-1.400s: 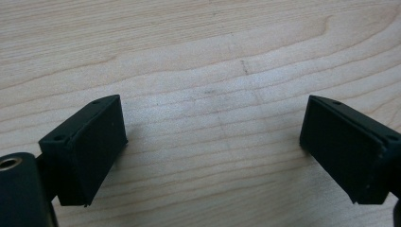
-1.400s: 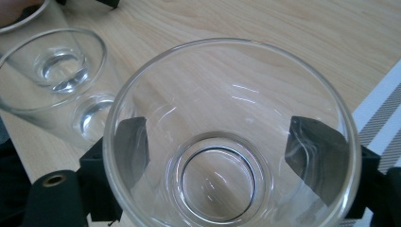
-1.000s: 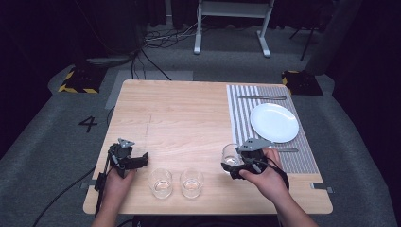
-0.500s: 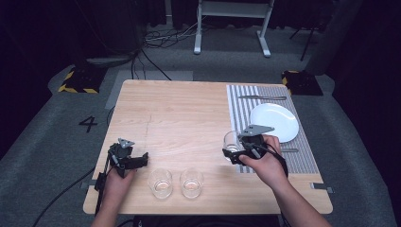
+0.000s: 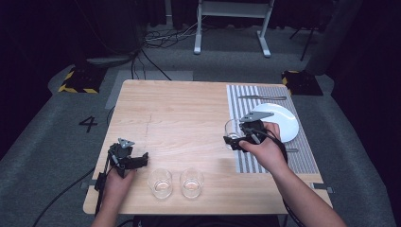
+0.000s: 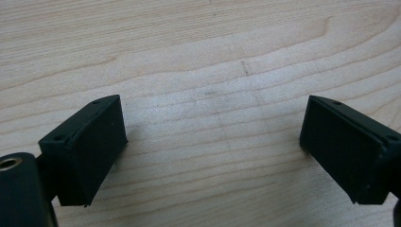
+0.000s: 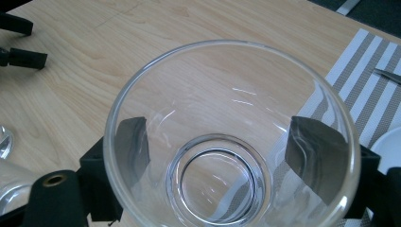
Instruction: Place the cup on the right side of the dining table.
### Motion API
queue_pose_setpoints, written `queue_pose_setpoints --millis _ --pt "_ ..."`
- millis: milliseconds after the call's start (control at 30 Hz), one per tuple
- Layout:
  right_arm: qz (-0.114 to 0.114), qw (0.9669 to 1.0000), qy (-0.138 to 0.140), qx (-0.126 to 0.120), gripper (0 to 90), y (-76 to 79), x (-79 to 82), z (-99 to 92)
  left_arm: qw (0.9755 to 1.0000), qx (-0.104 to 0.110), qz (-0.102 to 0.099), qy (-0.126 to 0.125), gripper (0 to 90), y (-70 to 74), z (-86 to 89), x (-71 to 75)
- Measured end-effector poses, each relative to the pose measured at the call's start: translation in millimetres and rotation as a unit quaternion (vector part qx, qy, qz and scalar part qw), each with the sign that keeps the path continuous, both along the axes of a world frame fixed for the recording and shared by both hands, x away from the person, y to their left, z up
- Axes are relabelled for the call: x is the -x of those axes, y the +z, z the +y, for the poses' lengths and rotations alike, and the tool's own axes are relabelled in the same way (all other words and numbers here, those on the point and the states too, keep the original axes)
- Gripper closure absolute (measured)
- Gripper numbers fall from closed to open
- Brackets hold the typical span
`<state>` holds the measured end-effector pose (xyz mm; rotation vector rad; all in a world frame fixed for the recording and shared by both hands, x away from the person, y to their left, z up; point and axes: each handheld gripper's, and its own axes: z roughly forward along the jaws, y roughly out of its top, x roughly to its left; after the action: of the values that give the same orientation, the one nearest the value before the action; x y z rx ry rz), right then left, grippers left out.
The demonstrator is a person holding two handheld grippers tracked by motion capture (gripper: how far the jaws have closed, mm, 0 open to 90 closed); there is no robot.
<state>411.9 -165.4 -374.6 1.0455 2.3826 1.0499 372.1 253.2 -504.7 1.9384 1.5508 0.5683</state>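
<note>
A clear glass (image 5: 230, 127) sits between the jaws of my right gripper (image 5: 235, 138), which is shut on it at the left edge of the striped placemat (image 5: 239, 97). In the right gripper view the glass (image 7: 222, 85) is seen from above, its mouth wide, with a black pad pressed on each side by the right gripper (image 7: 227, 156). My left gripper (image 5: 140, 161) rests near the table's front left, open. Its jaws stand wide apart over bare wood in the left gripper view (image 6: 213, 151), holding nothing.
Two more empty glasses (image 5: 161, 182) (image 5: 191, 182) stand side by side near the front edge. A white plate (image 5: 281, 120) lies on the placemat, with a knife (image 5: 262, 98) beyond it. The wooden table (image 5: 179, 109) is bare in its middle.
My right gripper has carried the glass away from the front edge, toward the plate. The left gripper and the two front glasses have stayed put.
</note>
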Motion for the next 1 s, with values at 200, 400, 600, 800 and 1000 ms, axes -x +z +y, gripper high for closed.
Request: queue_pose_setpoints --millis 200,400,600,800,1000 --pt "-0.004 1.0 0.003 -0.001 19.8 9.8 -14.7 3.9 1.0 0.001 0.0 0.0 8.2 -0.1 0.0 0.1" --pt "-0.008 1.0 -0.003 0.005 19.8 16.4 -32.5 8.5 1.0 0.0 0.0 0.0 8.3 0.0 0.2 0.3" --pt "-0.011 0.9998 -0.013 0.004 19.8 17.3 -52.3 9.4 1.0 0.001 0.0 0.0 8.2 -0.1 0.2 0.0" --pt "-0.02 0.9991 -0.03 0.02 19.8 20.8 -69.6 10.7 1.0 0.001 -0.001 0.002 8.2 -0.2 0.3 -0.6" --pt "-0.018 0.9984 -0.052 0.011 19.8 24.2 -87.5 8.9 1.0 0.001 -0.001 0.001 8.3 -0.1 0.4 -0.8"
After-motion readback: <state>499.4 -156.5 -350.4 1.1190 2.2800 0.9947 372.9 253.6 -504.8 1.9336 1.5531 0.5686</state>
